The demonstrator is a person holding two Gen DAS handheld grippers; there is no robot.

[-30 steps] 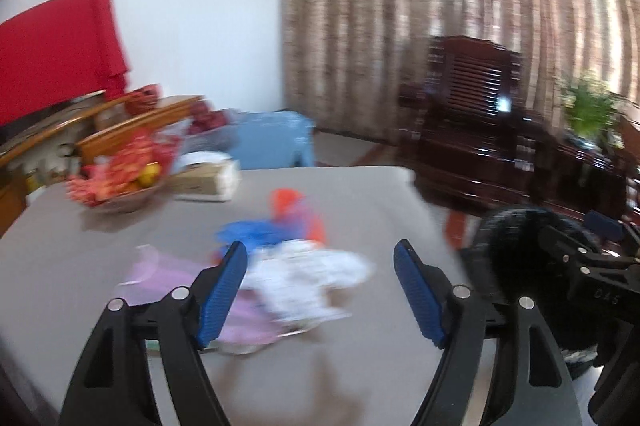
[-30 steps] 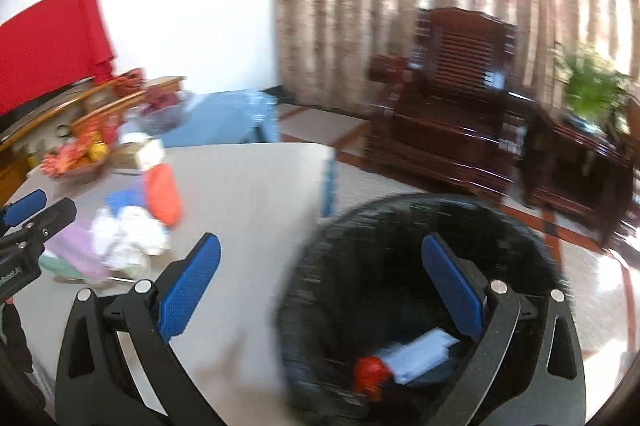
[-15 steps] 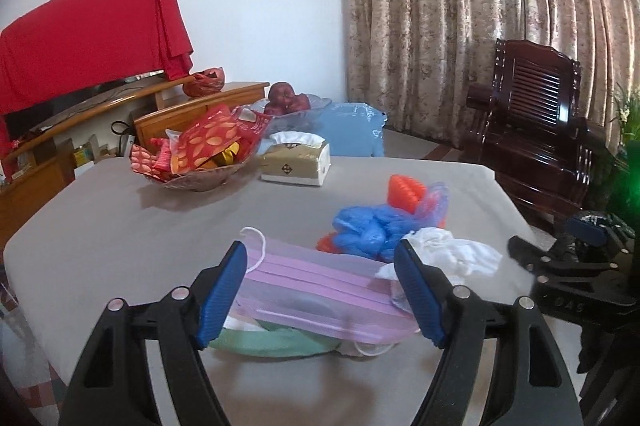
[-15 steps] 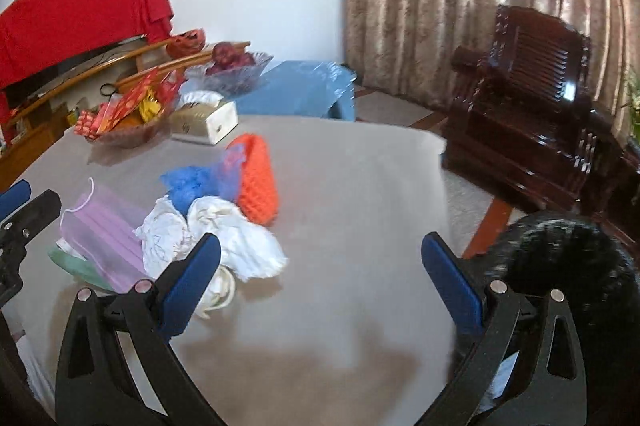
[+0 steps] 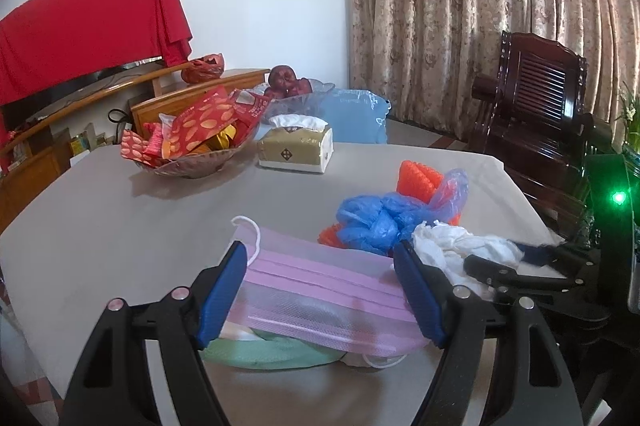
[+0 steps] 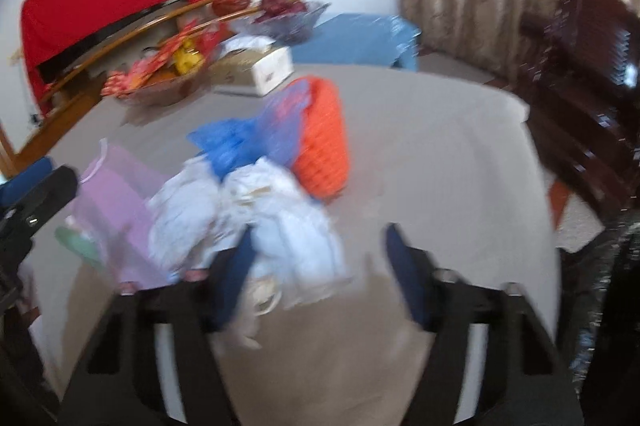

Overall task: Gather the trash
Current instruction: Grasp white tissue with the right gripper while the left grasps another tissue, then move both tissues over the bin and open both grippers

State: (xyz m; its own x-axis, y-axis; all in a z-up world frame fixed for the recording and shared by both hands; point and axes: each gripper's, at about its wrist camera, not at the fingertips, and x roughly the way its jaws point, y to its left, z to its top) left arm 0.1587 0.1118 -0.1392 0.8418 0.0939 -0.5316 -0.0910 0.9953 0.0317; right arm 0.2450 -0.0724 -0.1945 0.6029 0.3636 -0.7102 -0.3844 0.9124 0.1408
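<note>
Grey cloth covers the counter (image 5: 100,226), with patterned curtains and a dark wooden chair behind it. A second ago the right claw (image 6: 316,266) hung wide open over the black bin with scraps already in it; now it has swung across to the trash heap, and its jaws are closing with crumpled white tissue (image 6: 280,209) between them, though motion blur hides whether the pads press on it yet. The left claw (image 5: 320,290) has come forward and down too, and now stands wide open and empty, straddling the pink face mask (image 5: 320,290) that lies on a green scrap. Blue plastic (image 5: 372,222) and orange netting (image 5: 418,177) wait just behind. Both claws, I judge, are starting a fresh pick-up, with most of the heap still to collect.
</note>
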